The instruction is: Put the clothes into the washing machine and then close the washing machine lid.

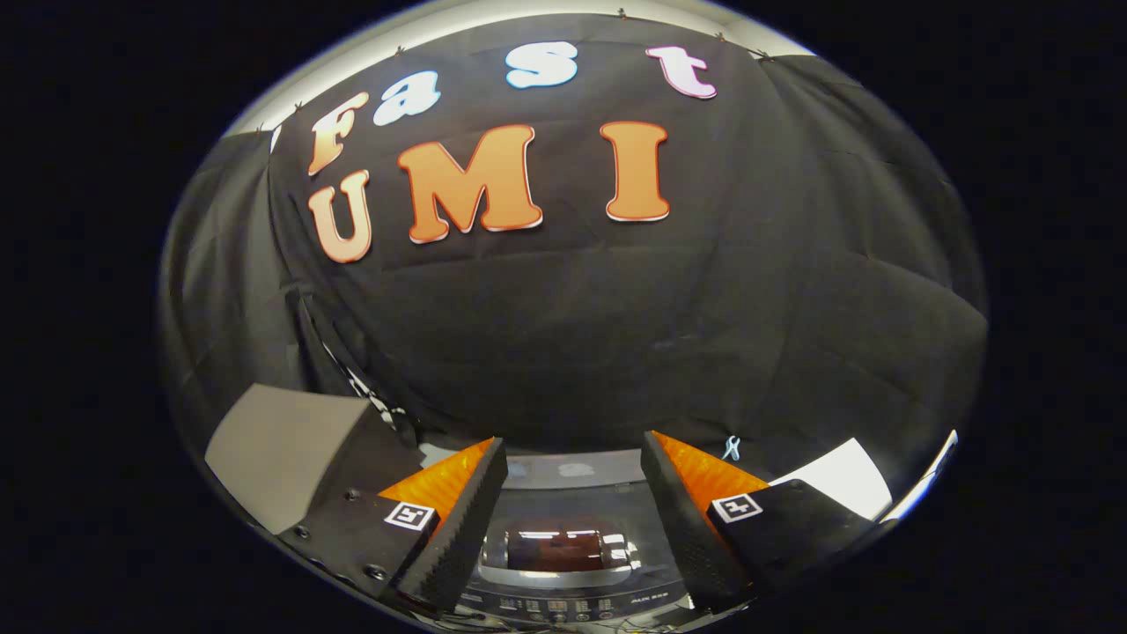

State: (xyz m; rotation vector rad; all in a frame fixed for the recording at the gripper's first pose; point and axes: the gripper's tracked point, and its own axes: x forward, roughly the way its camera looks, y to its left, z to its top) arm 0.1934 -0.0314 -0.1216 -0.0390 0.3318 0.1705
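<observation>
Fingers (572, 458) nearest the lens, spread wide apart, nothing held between them. Directly below and between them: washing machine (563, 493), seen from above, its control strip closest to the fingers' roots, its back edge under the fingertips. Lid (563, 550) appears to lie flat over the tub — dark glossy pane with bright reflections and a reddish patch at its middle; cannot tell whether that patch is cloth seen through the pane or only a reflection. No clothes made out anywhere else around the machine. Long axis of the lid pane crosswise to the fingers, so the gap between the fingers straddles it squarely. Left of the machine, a grey slanted panel (282, 449); right of the machine, a white sheet (841, 480) and, behind the machine toward that side, a small pale clip (732, 448). Judgement: scene fits either a closed machine with clothes still to be fetched, or a loaded machine with lid already down; pictures do not settle which. Machine lies straight down from the fingers, centred, no sideways offset worth noting.
</observation>
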